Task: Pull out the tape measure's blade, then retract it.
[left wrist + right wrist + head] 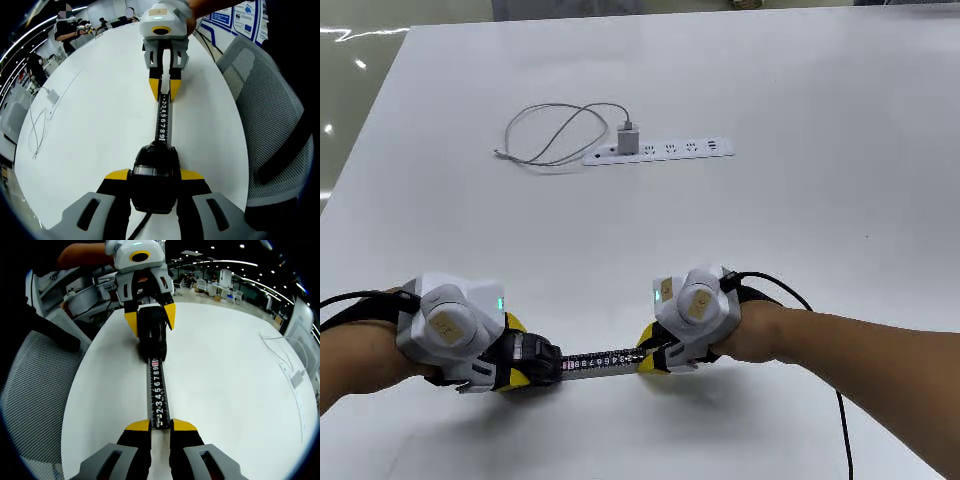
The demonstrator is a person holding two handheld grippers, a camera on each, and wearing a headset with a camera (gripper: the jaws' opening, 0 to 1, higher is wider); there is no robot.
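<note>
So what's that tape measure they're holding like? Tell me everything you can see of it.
The tape measure has a chunky black case, plastic by the look, clamped between the left gripper's yellow-tipped fingers. Its blade is dark with white numerals, drawn out a short way and stretched straight, its end pinched by the right gripper. It runs level, low over the white table; I cannot tell whether it touches.

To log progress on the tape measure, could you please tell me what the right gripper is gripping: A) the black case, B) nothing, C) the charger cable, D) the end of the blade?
D: the right gripper is shut on the tip of the blade, while the left gripper holds the case.
</note>
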